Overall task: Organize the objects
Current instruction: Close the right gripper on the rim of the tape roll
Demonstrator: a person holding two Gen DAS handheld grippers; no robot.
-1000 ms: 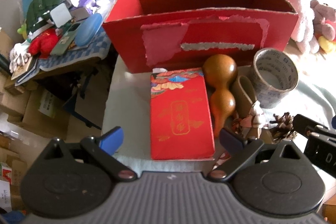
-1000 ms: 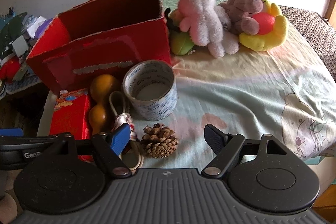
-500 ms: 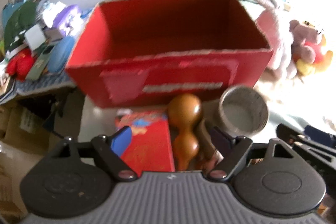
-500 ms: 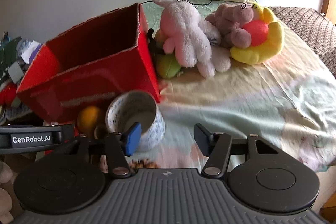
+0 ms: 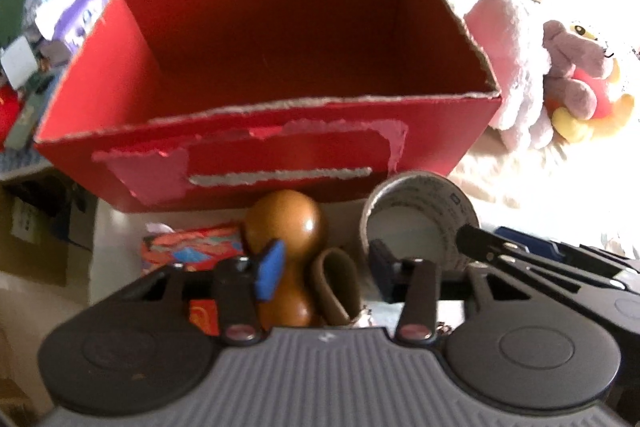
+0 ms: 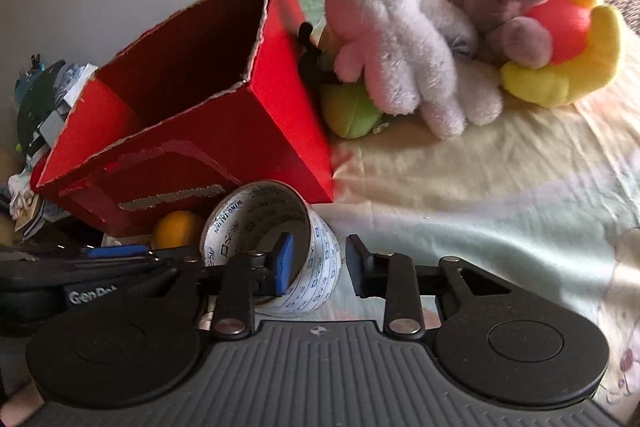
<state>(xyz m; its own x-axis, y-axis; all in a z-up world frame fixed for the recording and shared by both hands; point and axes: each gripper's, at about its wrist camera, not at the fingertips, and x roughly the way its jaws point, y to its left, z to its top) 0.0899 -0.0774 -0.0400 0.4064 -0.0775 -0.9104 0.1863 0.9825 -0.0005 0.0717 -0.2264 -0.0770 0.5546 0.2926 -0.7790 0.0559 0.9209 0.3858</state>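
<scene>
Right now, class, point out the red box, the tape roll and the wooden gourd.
red box (image 5: 248, 151), left wrist view, front wall.
tape roll (image 6: 320, 259), right wrist view, printed outer side.
wooden gourd (image 5: 286, 221), left wrist view, upper bulb.

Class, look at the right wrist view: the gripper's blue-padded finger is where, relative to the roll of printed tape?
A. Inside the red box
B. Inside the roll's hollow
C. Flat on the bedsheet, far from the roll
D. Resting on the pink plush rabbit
B: the right gripper has its blue-padded finger inside the tape roll, whose wall runs between the two fingers.
</scene>
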